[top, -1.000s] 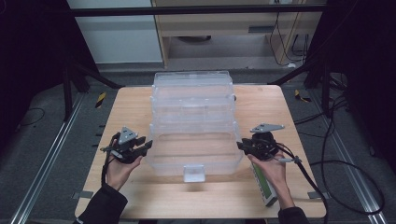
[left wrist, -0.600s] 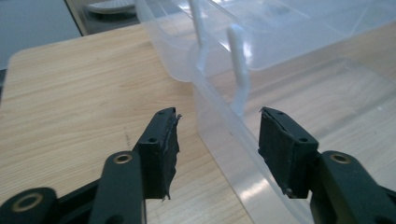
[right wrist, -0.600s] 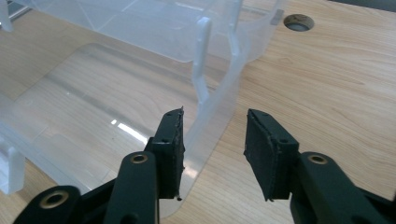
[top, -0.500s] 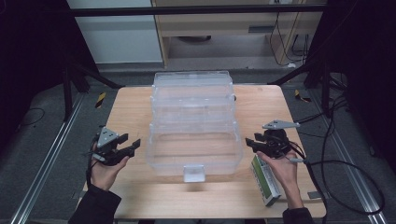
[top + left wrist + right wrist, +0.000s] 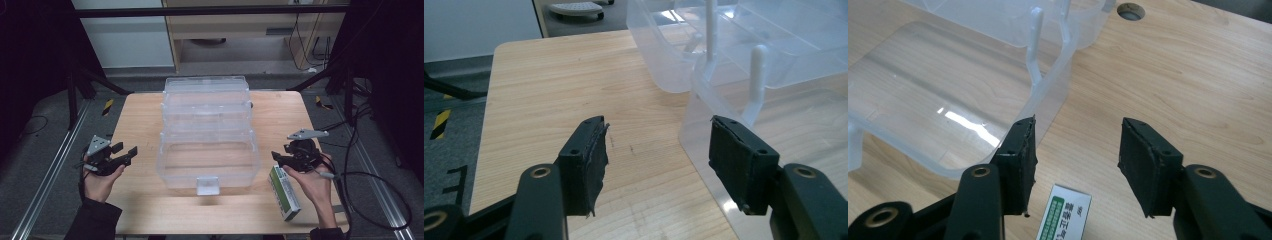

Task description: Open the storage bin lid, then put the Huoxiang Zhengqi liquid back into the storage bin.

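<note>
Both jaws just opening and empty, the left gripper (image 5: 125, 152) hovers left of the clear tiered box (image 5: 207, 150), the right gripper (image 5: 278, 159) right of it above a green-white carton (image 5: 285, 192).

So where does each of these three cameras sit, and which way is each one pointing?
High view: above the person's side, looking forward and down on the table; both forearms, left gripper, right gripper.
Left gripper view: rides that gripper, looking past open jaws at the clear tiered box.
Right gripper view: rides that gripper, above the green-and-white carton.
All share box and table; high and right views share the carton.
</note>
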